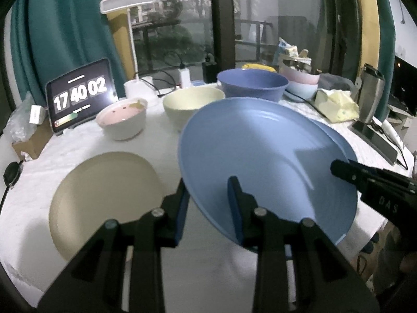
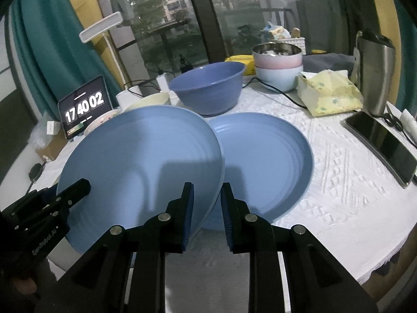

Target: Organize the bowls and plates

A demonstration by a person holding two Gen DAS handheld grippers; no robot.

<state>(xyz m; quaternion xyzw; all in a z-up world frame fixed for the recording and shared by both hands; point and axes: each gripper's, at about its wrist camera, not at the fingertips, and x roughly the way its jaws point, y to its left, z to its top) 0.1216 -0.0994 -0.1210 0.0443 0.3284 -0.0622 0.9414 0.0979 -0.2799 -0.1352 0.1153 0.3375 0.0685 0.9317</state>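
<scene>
Your table [image 2: 338, 182] wears a white textured cloth, and behind it glass doors look out on trees and tower blocks in dim light, with teal curtains [image 1: 65, 39] at both sides.

Both your grippers clamp one light blue plate [image 2: 140, 167], carried tilted above the cloth. Your left gripper [image 1: 208, 203] pinches its near-left rim, one finger under and one on the face; your right gripper [image 2: 207, 208] is closed narrowly on the opposite edge.

In the right wrist view, a second blue plate [image 2: 265, 161] lies flat on the cloth just past the held one, at 1 o'clock, its left side hidden behind it. In the left wrist view, a cream plate [image 1: 104, 198] lies flat at 9 o'clock.

Further back:
- a dark blue bowl [image 2: 208, 88] at 12 o'clock
- a cream bowl [image 1: 192, 104] to its left
- a white bowl with pink inside [image 1: 122, 120] at 10 o'clock
- stacked pale bowls [image 2: 278, 67] at 1 o'clock, a metal one on top

A tablet [image 1: 80, 94] showing 17 40 02 stands at 10 o'clock, beside a white desk lamp [image 1: 127, 2]. At 2 o'clock sit a yellow tissue pack [image 2: 328, 94], a steel tumbler [image 2: 375, 73] and a dark phone [image 2: 383, 143] lying flat. Cables trail along the back edge.
</scene>
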